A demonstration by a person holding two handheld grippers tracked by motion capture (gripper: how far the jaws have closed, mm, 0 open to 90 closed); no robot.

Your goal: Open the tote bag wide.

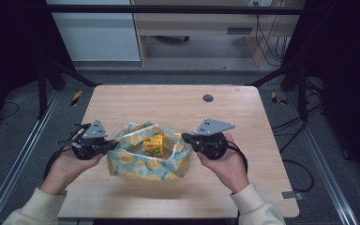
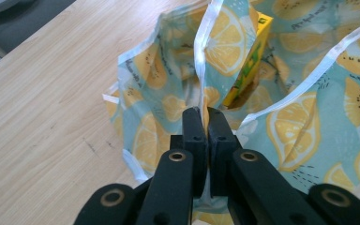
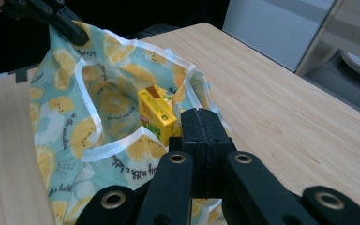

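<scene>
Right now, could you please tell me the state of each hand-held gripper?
Left hand-held gripper: closed on the left rim of the lemon-print bag.
Right hand-held gripper: closed on the bag's right rim.

Lighting is top-down and even on the table (image 1: pixel 178 105); everything around the table goes near-black in the high view. A soft shadow falls under the bag (image 1: pixel 147 157), toward the table's near edge. No glare. The high view is soft and low-res. Both gripper views are brighter, sharp on the bag print, blurrier beyond the table's far edge.
</scene>
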